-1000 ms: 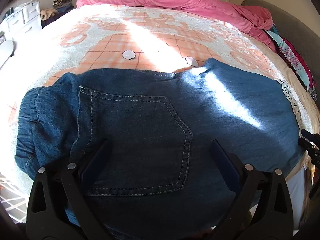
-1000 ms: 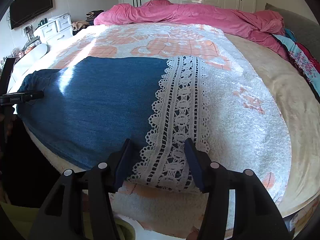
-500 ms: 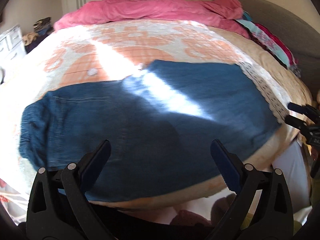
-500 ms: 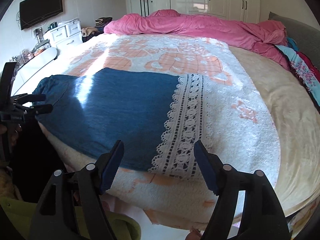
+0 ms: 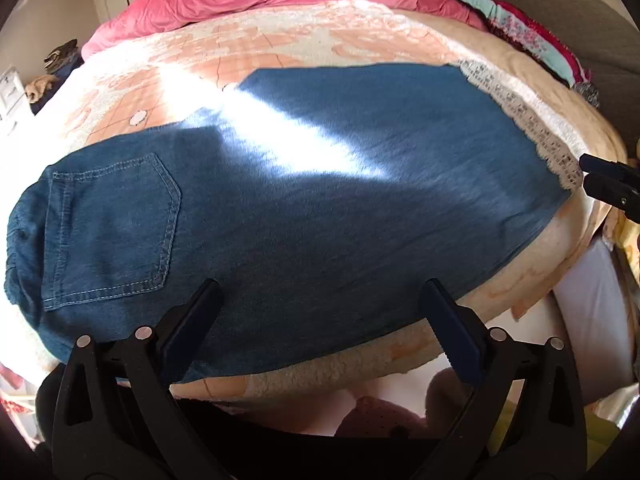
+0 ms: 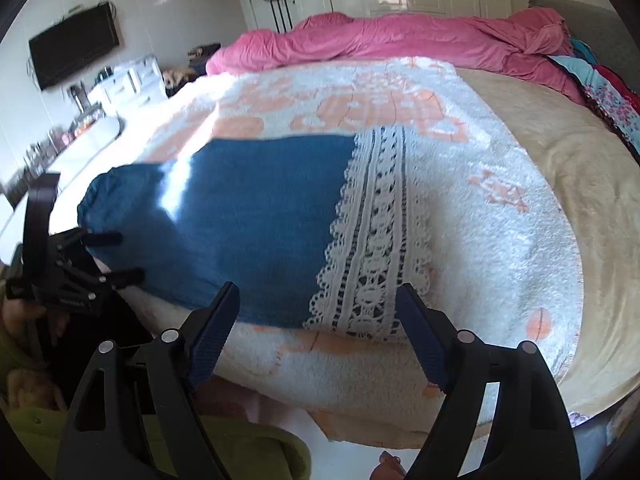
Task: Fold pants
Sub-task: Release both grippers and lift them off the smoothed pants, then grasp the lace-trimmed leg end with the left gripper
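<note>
Drawn back from the blue pants [image 5: 320, 208] lying flat across the bed [image 6: 500, 216]; left gripper [image 5: 320, 328] spread wide, empty; right gripper [image 6: 316, 328] opening, lace hem [image 6: 376, 240] released.

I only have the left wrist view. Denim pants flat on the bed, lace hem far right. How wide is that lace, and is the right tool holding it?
Observer: The lace is a broad white band across the whole hem of the pants. The right tool holds nothing; its jaws are opening, clear of the cloth.
Operator: What's beyond the lace on that side?
Observer: Bare white and orange blanket, then a beige cover.
Operator: Where does my left tool sit from there?
Observer: The left tool hangs open off the bed's near edge, by the waist end.
</note>
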`<act>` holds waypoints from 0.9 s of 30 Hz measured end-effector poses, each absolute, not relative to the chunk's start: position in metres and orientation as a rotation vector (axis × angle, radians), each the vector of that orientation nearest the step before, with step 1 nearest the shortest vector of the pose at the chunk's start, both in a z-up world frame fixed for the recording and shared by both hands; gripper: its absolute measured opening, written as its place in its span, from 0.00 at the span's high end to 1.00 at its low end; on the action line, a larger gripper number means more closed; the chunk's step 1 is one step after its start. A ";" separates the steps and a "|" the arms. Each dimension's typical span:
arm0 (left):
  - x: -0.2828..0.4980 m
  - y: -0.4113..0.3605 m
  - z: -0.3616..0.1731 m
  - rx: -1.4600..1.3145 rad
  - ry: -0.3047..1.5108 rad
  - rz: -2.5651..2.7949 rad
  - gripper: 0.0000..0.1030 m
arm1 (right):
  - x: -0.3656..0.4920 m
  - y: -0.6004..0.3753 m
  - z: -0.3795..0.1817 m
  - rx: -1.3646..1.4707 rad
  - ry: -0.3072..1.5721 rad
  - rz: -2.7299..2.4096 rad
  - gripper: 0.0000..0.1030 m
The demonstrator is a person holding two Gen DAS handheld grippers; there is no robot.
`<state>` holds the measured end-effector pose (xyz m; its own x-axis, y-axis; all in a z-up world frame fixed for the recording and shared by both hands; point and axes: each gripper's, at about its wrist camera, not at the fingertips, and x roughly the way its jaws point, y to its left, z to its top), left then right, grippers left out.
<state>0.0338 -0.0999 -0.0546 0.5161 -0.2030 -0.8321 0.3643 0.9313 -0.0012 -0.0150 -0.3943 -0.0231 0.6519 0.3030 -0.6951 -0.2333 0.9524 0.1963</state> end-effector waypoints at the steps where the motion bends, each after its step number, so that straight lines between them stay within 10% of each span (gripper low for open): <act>1: 0.032 -0.099 -0.050 0.181 0.956 -0.341 0.09 | -0.016 -0.398 -0.020 0.108 0.795 0.299 0.23; 27: 0.106 -0.199 0.004 0.198 0.886 -0.510 0.09 | -0.018 -0.422 -0.040 0.261 0.782 0.252 0.21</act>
